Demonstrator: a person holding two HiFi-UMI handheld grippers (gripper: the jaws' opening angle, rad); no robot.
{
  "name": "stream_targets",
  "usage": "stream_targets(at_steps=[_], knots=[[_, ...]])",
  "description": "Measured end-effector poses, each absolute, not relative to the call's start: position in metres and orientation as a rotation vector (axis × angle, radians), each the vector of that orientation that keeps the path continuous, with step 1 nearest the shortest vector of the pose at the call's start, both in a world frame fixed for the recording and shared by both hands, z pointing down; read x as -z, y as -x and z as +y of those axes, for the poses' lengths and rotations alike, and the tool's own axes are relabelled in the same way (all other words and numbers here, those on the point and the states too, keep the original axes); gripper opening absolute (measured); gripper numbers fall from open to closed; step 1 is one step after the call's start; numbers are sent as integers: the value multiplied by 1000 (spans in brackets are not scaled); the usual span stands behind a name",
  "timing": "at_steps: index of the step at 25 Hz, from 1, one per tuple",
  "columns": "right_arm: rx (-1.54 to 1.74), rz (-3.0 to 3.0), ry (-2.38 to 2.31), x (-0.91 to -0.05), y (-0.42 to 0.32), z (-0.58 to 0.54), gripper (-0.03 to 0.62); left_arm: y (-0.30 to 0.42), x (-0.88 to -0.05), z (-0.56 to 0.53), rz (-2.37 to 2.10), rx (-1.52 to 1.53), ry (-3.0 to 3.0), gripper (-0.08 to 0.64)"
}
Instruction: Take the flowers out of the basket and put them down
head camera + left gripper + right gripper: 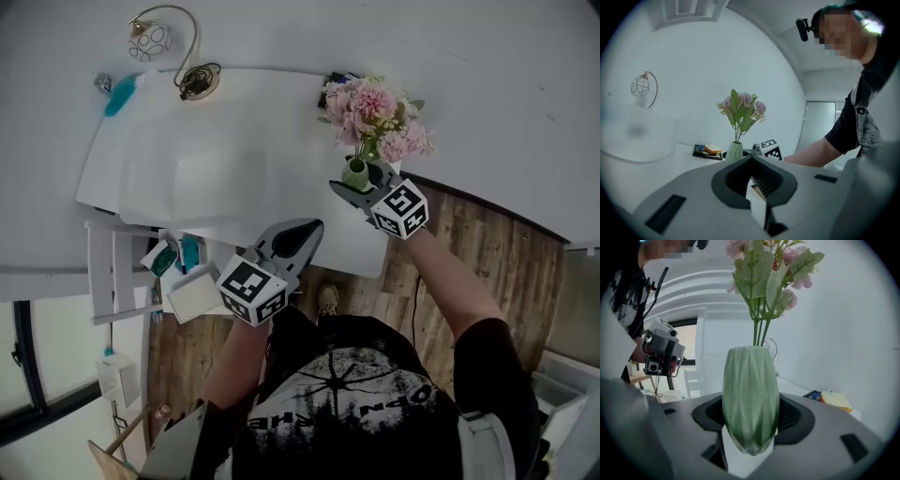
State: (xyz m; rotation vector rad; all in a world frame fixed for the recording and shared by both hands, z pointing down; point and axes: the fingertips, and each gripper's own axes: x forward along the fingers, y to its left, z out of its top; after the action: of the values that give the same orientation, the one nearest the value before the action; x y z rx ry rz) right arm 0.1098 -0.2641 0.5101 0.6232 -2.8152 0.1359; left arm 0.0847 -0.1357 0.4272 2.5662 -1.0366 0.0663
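Item: pink flowers (375, 108) in a ribbed green vase (355, 173).
Location: near the right edge of the white tabletop (272, 112), outside and to the right of the translucent basket (187, 178).
Right hand-held gripper (362, 180): jaws spread wide, one on either side of the vase body, clasping it low down; stems rise upright above the jaws.
Left hand-held gripper (309, 228): jaws together, nothing between them, at the tabletop's near edge, well apart from the vase.
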Motion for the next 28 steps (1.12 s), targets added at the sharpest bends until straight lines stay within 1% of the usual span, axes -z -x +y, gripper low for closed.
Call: stream_targets(at_steps=[7,16,28], knots=[[-155,-2791,-679,-550,-111,-271,278,-93,-446,-134,-989,-95,-2543,12],[-226,-2712,-636,-596,-105,-274,278,-90,-467,-131,-984,-102,-2497,12],[-230,-2680,-642,-617,-106,-278,278,-92,-472,-134,-950,-113,-2491,12]])
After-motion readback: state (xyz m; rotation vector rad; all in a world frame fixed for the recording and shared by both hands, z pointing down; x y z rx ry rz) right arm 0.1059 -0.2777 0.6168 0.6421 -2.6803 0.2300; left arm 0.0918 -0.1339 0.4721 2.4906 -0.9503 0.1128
